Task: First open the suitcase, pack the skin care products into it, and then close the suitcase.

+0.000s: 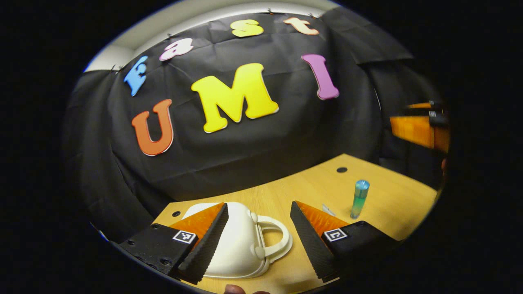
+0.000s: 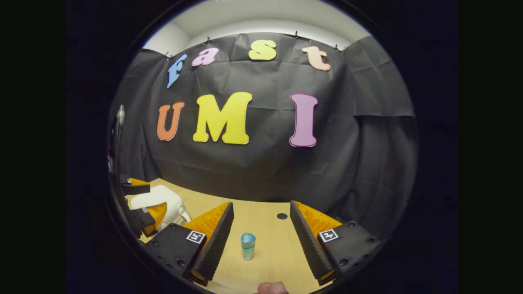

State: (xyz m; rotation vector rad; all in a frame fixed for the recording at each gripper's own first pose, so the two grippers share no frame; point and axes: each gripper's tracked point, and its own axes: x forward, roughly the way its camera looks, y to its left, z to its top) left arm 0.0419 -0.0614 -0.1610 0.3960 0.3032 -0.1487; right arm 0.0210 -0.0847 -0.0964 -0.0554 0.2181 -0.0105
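A small cream-white suitcase (image 1: 239,245) with a moulded handle lies closed on the wooden table (image 1: 392,200). My left gripper (image 1: 257,241) hangs open just above it, the handle showing between the fingers. A blue-green skin care bottle (image 1: 359,199) stands upright to the right of the suitcase. In the right gripper view the same bottle (image 2: 247,246) stands between and a little beyond the fingers of my open right gripper (image 2: 261,245), untouched. There the suitcase (image 2: 159,201) sits at the far left with the left gripper (image 2: 141,206) over it.
The wooden table (image 2: 269,261) has round cable holes (image 1: 341,169) (image 2: 282,216) near the black cloth wall. A small pale flat item (image 1: 328,210) lies beside the bottle. The other gripper (image 1: 421,126) shows at the right edge of the left gripper view.
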